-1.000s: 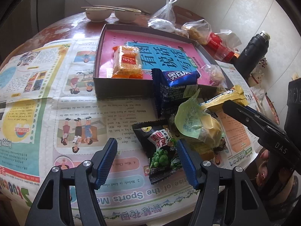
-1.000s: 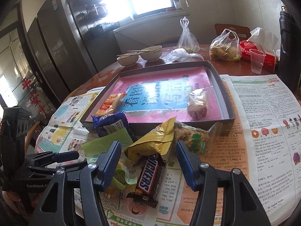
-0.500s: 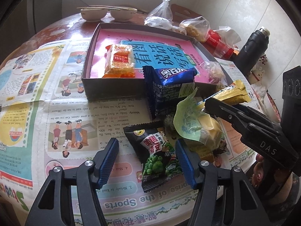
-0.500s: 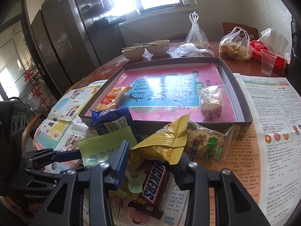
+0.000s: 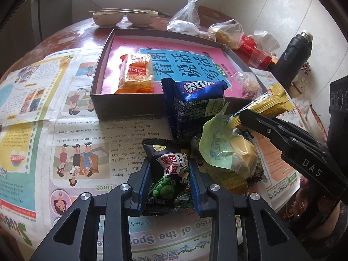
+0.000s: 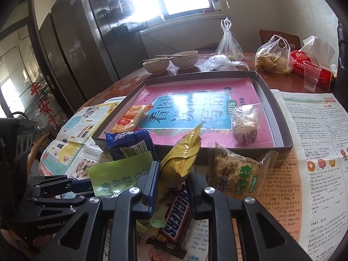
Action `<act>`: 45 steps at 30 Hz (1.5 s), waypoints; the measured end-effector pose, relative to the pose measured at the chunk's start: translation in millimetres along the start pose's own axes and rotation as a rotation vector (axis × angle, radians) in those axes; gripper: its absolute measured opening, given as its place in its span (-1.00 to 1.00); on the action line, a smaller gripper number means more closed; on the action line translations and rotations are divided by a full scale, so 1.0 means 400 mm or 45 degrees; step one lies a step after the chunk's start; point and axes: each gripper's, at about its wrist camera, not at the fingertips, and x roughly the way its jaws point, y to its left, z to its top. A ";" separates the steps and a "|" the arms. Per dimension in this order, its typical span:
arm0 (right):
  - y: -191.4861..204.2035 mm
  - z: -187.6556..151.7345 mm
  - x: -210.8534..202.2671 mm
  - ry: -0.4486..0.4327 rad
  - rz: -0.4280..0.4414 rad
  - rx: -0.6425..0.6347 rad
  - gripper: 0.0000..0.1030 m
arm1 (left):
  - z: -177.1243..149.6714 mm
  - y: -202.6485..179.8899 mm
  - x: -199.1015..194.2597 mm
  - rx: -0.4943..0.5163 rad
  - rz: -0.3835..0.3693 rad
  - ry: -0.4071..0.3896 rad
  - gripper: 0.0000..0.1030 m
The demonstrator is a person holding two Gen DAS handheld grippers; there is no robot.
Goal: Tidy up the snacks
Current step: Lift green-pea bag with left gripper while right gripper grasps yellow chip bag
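Observation:
A shallow dark box (image 5: 130,106) with a pink and blue lining holds an orange cracker pack (image 5: 136,74) and a clear-wrapped cake (image 6: 244,128). In front of it lies a snack pile. My left gripper (image 5: 169,180) is shut on a black green-pea packet (image 5: 171,174). My right gripper (image 6: 174,182) is shut on a gold packet (image 6: 182,158), also seen in the left wrist view (image 5: 267,104). A blue cookie pack (image 5: 193,106), a pale green packet (image 5: 221,150), a Snickers bar (image 6: 177,221) and a clear oat-bar pack (image 6: 237,178) lie around them.
Newspaper (image 5: 65,130) covers the round table. Two bowls with chopsticks (image 5: 124,17), plastic bags (image 5: 184,21), a red tissue pack (image 6: 313,69), a plastic cup (image 6: 311,78) and a black flask (image 5: 293,54) stand behind and right of the box.
Both grippers moved forward into the pile and closed: the left on the green-pea packet, the right on the gold packet.

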 end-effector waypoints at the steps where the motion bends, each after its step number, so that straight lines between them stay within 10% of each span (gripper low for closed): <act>1: -0.002 0.000 -0.002 -0.002 0.003 0.003 -0.57 | -0.002 0.002 -0.002 -0.005 0.000 -0.003 -0.35; 45: -0.049 0.132 -0.096 -0.190 -0.010 0.073 -0.65 | 0.184 0.034 -0.090 -0.028 0.041 -0.179 -0.36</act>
